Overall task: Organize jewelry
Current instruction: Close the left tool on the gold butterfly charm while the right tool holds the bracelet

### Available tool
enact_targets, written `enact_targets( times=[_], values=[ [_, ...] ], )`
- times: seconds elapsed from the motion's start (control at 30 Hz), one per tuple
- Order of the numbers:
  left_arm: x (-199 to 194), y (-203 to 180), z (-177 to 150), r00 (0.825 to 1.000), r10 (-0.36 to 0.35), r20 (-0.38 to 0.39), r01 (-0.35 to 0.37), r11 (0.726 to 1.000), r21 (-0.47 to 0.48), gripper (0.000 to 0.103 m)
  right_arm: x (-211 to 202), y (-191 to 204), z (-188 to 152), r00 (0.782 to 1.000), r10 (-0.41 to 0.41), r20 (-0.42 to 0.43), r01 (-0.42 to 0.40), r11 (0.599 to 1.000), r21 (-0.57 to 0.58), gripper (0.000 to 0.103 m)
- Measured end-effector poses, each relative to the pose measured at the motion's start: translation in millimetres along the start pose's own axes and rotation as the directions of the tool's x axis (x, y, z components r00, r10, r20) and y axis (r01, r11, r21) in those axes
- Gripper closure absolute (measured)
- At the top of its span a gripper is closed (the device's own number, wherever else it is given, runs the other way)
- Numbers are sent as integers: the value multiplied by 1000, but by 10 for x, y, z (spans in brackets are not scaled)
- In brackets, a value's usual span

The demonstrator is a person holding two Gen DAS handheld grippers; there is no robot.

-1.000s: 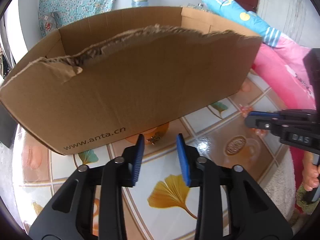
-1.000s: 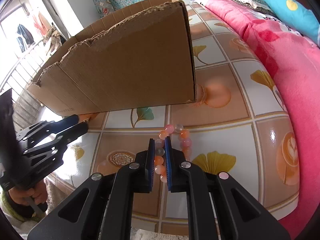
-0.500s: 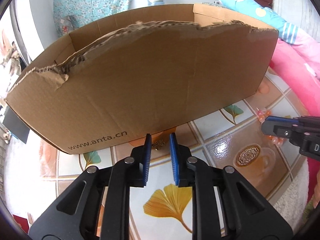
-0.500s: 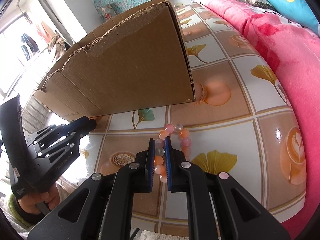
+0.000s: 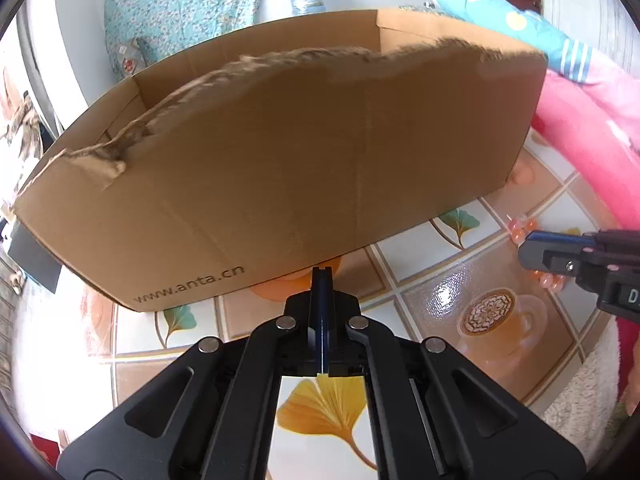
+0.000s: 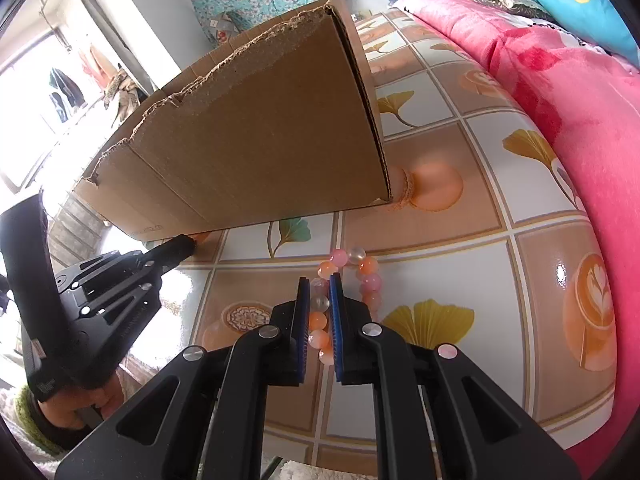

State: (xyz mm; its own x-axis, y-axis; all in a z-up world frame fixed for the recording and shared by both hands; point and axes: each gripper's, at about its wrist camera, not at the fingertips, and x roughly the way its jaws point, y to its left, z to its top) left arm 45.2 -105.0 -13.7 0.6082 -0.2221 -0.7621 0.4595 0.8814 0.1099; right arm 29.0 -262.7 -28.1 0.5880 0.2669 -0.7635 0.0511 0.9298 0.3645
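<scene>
- The bead bracelet is a loop of round pink, orange and clear glassy beads, lying on the glossy tabletop printed with ginkgo leaves and coffee cups.
- The right tool pinches one side of the loop between its blue pads; the rest of the loop curves away to the right of the tool.
- The left tool has its blue pads pressed together, tips at the lower edge of the cardboard box; whether anything is caught between them cannot be told.
- The box has a torn top rim and stands just behind both tools; open tabletop stretches to its right, up to the pink bedding.
- The left view shows only a few beads beside the right tool; the right view shows the whole bracelet.
</scene>
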Motion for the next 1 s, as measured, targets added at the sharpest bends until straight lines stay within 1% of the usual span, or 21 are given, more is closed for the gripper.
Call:
enact_targets(
  times=[0.17,0.33,0.37,0.4,0.5,0.63,0.77,0.87,0.97,1.0],
  values=[
    [-129,141,23,998,-46,43,47,999,-23,103,1,-12,5,1000,13,5,-13,1000,9,93],
    [-138,179,-21,998,-50,37,50,999,-13,103,0,-9,7,1000,14,6,-14,1000,9,93],
    [-110,166,0,999,-43,28,43,999,-5,103,0,-9,8,1000,13,5,-13,1000,10,93],
    [-78,169,6,1000,-23,19,23,1000,4,103,0,-11,8,1000,13,4,-13,1000,11,93],
    [-24,157,9,1000,12,11,-13,1000,27,103,-3,-18,7,1000,18,3,-18,1000,17,93],
    [50,70,-10,1000,20,-2,-20,997,72,103,-1,-24,4,1000,23,5,-23,999,22,93],
    [66,-26,-6,999,24,24,-27,992,127,103,-2,-34,-1,1000,31,6,-31,999,28,93],
    [51,-97,-5,999,-22,27,17,986,163,103,-3,-46,-2,999,40,6,-40,999,34,93],
    [2,-179,-63,996,-90,24,83,975,205,103,-6,-52,-7,999,44,8,-45,998,37,93],
    [-16,-195,-74,992,-122,18,116,970,212,103,-5,-50,-6,999,45,8,-45,998,37,93]
  ],
)
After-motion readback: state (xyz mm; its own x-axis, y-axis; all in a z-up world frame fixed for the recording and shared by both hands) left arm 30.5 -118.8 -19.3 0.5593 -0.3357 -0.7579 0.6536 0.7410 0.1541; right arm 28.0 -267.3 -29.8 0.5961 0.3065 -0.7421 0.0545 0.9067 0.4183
